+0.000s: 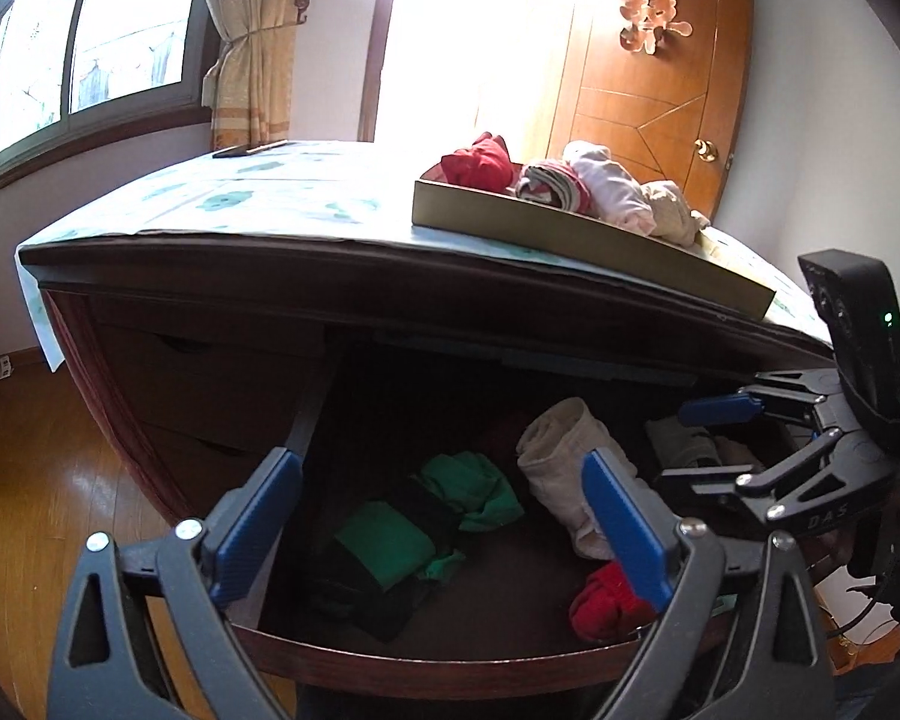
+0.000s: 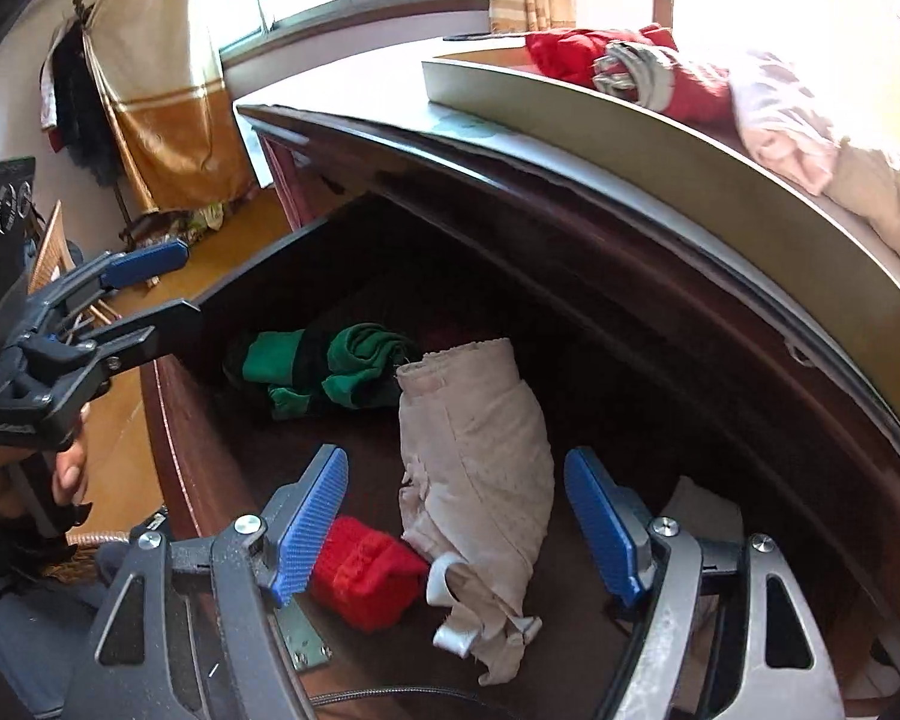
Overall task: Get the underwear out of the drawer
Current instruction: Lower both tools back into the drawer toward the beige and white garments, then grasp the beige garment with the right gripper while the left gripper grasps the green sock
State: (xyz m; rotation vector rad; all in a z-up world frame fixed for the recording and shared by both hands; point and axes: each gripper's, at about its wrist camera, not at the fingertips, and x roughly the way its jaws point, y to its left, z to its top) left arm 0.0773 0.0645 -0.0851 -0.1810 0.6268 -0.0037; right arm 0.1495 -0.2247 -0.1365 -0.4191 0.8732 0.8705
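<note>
Underwear is lying loose in the open drawer (image 2: 174, 438), and the right tool (image 2: 456, 525) is hovering over it with its blue pads spread wide and nothing between them; the beige roll (image 2: 480, 438) is sitting straight ahead in the gap, running lengthwise away from the tool. Judging from this, the step in hand is closing on that roll. To do it well, the right tool is best lowered until both pads are flanking the thick middle of the roll, not the frayed near end with its white strap, so the cloth is bunching and not slipping; the drawer's front edge close under the tool wants clearance on the lift. The left tool (image 1: 444, 525) is likewise gaping wide and holding nothing, waiting above the drawer's near left corner.

Counting inside the drawer: one beige roll, one red bundle (image 2: 363, 576) just left of it by the right tool's left pad, two green-and-black pieces (image 2: 330, 372) farther ahead, and one pale item (image 2: 699, 510) partly hidden beyond the right pad. On the desk (image 1: 258, 198) above, a tray (image 1: 570, 234) is carrying what look like four rolled garments, though overlap is making that count uncertain
</note>
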